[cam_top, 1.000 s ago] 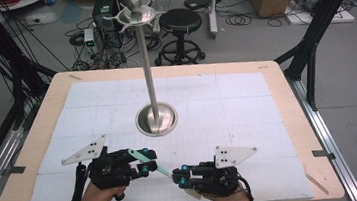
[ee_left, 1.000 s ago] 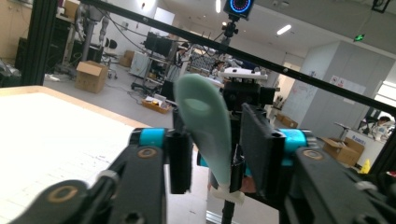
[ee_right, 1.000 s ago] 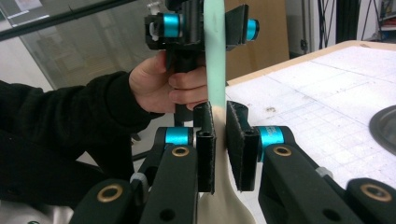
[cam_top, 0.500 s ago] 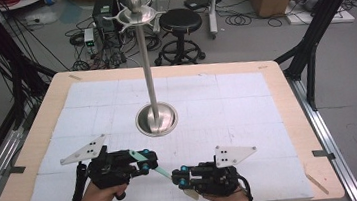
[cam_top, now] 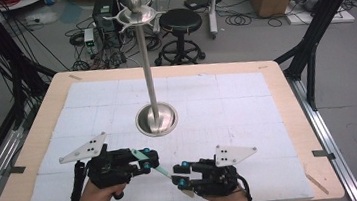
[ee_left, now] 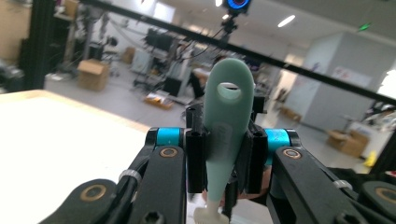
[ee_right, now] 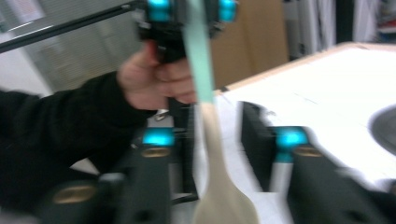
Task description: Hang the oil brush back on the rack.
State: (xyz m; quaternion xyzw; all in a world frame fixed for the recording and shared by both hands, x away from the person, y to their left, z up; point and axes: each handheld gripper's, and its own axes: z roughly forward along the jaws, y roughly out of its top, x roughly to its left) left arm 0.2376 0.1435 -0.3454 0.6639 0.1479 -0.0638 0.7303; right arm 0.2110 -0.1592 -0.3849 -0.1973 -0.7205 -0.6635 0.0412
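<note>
Spoon (cam_top: 159,168) spans between both grippers near the table's (cam_top: 286,94) front edge. Left gripper (ee_left: 226,161) clamps its green handle end. Right gripper (ee_right: 219,154) has just been opening: jaws stand apart, cream bowl end between them, pads off it.

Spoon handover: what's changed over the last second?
The left gripper has been closing and now clamps the green handle of the spoon. The right gripper has just been opening; its jaws stand off the spoon's cream end, still between them. Both hands, the metal stand and the table stayed put.
</note>
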